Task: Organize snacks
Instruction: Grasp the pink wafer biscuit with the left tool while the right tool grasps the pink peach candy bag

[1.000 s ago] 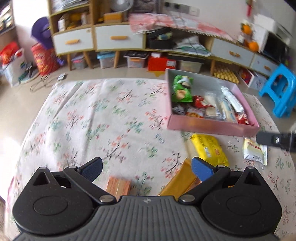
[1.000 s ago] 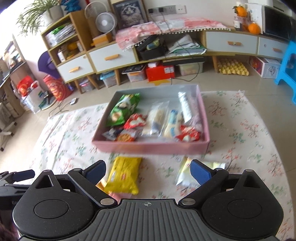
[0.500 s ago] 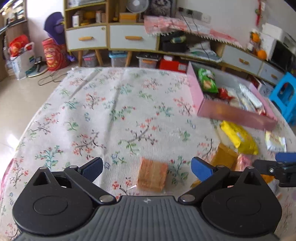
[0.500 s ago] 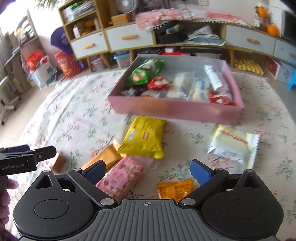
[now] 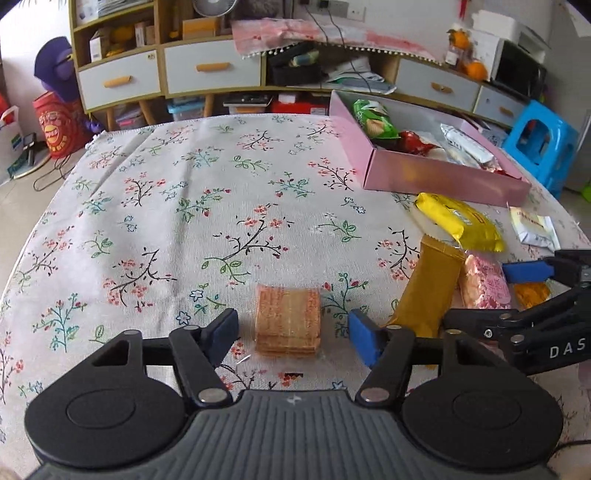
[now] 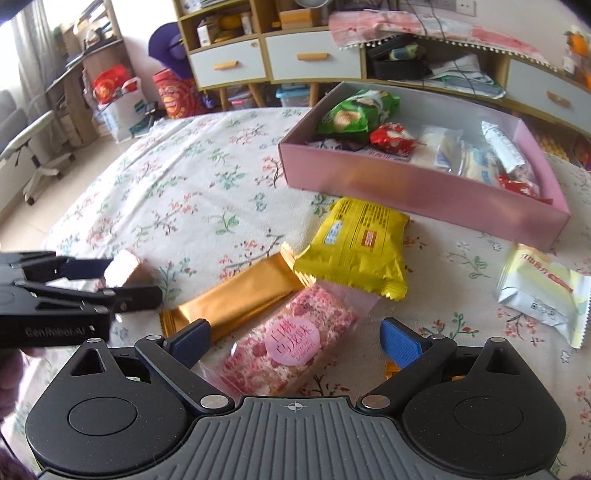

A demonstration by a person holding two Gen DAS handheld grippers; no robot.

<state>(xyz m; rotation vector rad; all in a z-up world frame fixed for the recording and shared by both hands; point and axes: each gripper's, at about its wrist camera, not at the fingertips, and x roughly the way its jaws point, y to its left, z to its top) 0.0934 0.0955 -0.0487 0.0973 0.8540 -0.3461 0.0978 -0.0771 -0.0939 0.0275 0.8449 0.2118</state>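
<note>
The left gripper [image 5: 290, 330] is closing, jaws not yet touching the wafer pack [image 5: 287, 320] centred between them; it should squeeze gently. The right gripper [image 6: 295, 339] is hanging spread around the pink nougat pack [image 6: 284, 350].

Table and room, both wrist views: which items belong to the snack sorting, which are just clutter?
Job:
- pink box, partly filled
- wafer pack between the closing left gripper pads, not yet pressed
- pink nougat pack between the open right gripper pads
- gold bar
- yellow pack
- white pack

Clutter:
- blue stool
- drawer cabinet
- fan
</note>
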